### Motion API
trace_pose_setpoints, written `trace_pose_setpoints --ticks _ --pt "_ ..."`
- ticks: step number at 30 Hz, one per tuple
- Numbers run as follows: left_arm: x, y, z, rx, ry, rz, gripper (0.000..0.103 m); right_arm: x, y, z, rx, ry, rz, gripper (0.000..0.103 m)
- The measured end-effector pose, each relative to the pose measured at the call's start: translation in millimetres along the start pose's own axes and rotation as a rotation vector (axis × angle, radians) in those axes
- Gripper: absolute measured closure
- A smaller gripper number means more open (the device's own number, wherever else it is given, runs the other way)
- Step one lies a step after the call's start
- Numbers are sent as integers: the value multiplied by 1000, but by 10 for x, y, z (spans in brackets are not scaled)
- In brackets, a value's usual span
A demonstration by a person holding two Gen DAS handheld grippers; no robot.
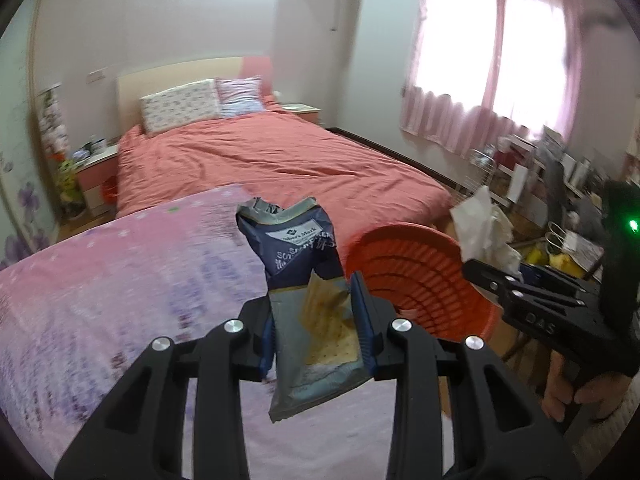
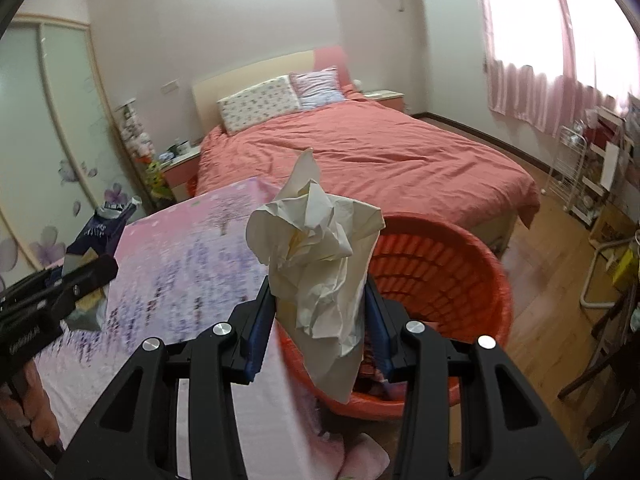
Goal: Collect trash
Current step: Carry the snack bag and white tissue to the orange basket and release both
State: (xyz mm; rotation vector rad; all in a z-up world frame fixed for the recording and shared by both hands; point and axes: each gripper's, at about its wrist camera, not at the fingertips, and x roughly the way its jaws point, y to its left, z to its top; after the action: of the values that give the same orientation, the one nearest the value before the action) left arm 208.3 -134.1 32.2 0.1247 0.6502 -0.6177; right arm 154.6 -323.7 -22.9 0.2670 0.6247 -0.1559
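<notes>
My left gripper (image 1: 316, 320) is shut on a crumpled blue and grey snack bag (image 1: 304, 280), held upright over the pink flowered cloth (image 1: 120, 300). My right gripper (image 2: 320, 316) is shut on a crumpled white paper wad (image 2: 320, 248), just left of and above the orange basket (image 2: 472, 272). In the left wrist view the orange basket (image 1: 412, 280) lies right of the bag, with the right gripper (image 1: 484, 276) and its paper wad (image 1: 484, 232) beyond its rim. The right wrist view shows the left gripper (image 2: 86, 274) and its snack bag (image 2: 100, 232) at far left.
A bed with a coral red cover (image 1: 280, 160) and two pillows fills the room's middle. A pink nightstand (image 1: 96, 176) stands at its left. Pink curtains (image 1: 500, 60) hang over a window; cluttered racks (image 2: 592, 168) line the right wall. Wooden floor (image 2: 552, 240) shows right of the basket.
</notes>
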Motion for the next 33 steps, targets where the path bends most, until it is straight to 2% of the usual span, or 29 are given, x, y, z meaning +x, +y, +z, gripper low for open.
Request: trace_pose_setpoints --ticks 9,13,14,15,17,18,23,26,28,32,33 --pt "586 -690 93 82 41 -102 69 234 -461 104 83 28 -32 60" --pt "855 -854 73 103 71 -109 63 399 -639 145 133 53 -17 57" --pt "945 -875 56 100 83 -101 58 433 -672 146 141 59 -13 56" --pt "975 -848 42 96 89 -97 50 471 -710 149 149 64 -10 52" --pt "1066 -826 2 79 102 -88 44 521 -753 133 148 72 -10 38" --pt "1090 -823 -7 74 105 -83 43 532 -752 120 139 74 -15 36" --pt "1110 -656 -72 55 116 -36 38 490 -810 51 138 70 -40 32" --pt "1013 -536 -80 37 107 -4 36 390 -836 48 152 48 -65 21" --pt "903 -451 -84 20 89 23 32 264 -814 60 137 13 -90 18" --pt "490 -248 -139 -3 20 92 21 -70 -682 64 91 -82 -147 2" --pt "388 -225 -146 -6 1 114 20 -130 -650 66 84 -102 -157 2"
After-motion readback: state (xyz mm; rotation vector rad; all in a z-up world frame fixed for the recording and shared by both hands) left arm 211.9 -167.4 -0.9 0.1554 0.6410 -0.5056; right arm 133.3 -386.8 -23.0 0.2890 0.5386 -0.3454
